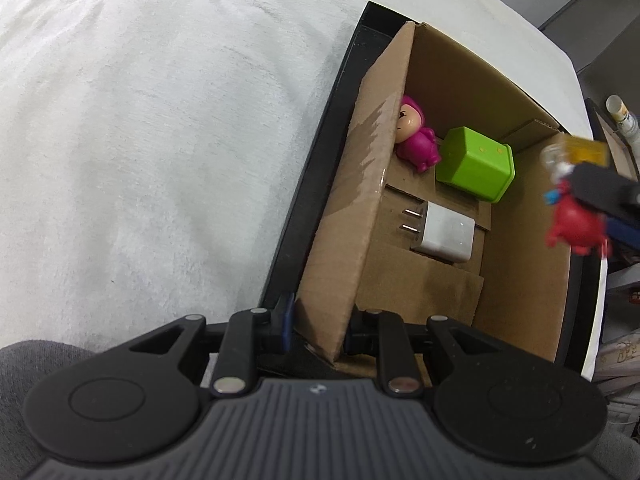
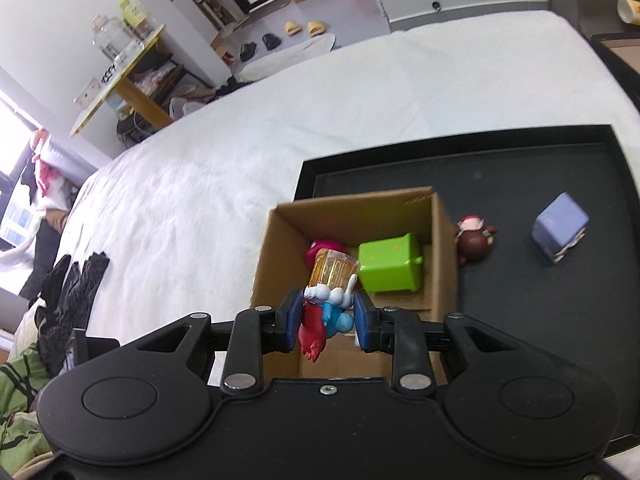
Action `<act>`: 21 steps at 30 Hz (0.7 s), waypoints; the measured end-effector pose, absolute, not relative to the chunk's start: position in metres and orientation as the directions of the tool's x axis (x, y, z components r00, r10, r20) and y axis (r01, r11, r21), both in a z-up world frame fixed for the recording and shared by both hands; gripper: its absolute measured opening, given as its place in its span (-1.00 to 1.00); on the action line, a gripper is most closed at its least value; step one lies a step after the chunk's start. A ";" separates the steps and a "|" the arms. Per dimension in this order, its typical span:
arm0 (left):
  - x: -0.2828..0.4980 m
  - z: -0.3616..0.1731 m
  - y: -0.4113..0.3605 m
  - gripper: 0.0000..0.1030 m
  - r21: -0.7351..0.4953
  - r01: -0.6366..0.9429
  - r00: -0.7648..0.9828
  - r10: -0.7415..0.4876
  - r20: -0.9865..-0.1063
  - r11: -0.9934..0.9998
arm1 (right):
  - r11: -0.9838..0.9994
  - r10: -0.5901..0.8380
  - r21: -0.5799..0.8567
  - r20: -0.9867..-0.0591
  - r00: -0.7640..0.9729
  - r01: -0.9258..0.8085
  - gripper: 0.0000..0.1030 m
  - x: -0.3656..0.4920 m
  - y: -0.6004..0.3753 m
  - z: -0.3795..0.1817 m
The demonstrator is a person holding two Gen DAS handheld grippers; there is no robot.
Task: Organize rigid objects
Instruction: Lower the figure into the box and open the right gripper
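Note:
An open cardboard box stands in a black tray on a white bed. Inside lie a pink figurine, a green block and a white charger. My left gripper is shut on the box's near wall. My right gripper is shut on a red and blue figurine with a clear orange base, held above the box; it also shows at the right in the left wrist view.
On the tray beside the box lie a brown figurine and a pale blue block. The white blanket spreads around. Dark clothes lie at the bed's left edge. A table and shelves stand beyond.

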State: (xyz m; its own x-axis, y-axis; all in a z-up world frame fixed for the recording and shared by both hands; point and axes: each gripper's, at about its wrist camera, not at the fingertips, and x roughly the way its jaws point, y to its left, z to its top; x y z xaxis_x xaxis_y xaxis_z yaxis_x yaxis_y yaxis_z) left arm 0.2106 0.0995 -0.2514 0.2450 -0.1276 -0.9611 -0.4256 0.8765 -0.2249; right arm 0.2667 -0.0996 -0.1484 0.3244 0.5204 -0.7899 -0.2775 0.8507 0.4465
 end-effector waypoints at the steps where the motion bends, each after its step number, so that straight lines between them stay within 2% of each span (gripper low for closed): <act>1: 0.210 -0.251 0.100 -0.57 -0.229 -0.426 0.247 -0.131 -0.960 0.875 | 0.851 0.519 0.446 -0.793 0.320 -0.276 -0.47 0.266 -0.097 -0.151; 18: 0.210 -0.252 0.111 -0.55 -0.275 -0.431 0.247 -0.181 -0.952 0.859 | 0.855 0.509 0.443 -0.817 0.273 -0.268 -0.45 0.267 -0.052 -0.190; 19: 0.210 -0.252 0.111 -0.55 -0.275 -0.431 0.246 -0.181 -0.952 0.860 | 0.850 0.517 0.448 -0.808 0.280 -0.278 -0.37 0.267 -0.050 -0.189; 20: 0.211 -0.252 0.111 -0.55 -0.274 -0.430 0.245 -0.181 -0.952 0.860 | 0.843 0.528 0.454 -0.802 0.280 -0.288 -0.06 0.267 -0.050 -0.188; 21: 0.211 -0.252 0.112 -0.55 -0.272 -0.432 0.242 -0.180 -0.953 0.860 | 0.846 0.521 0.447 -0.806 0.280 -0.290 0.08 0.266 -0.049 -0.188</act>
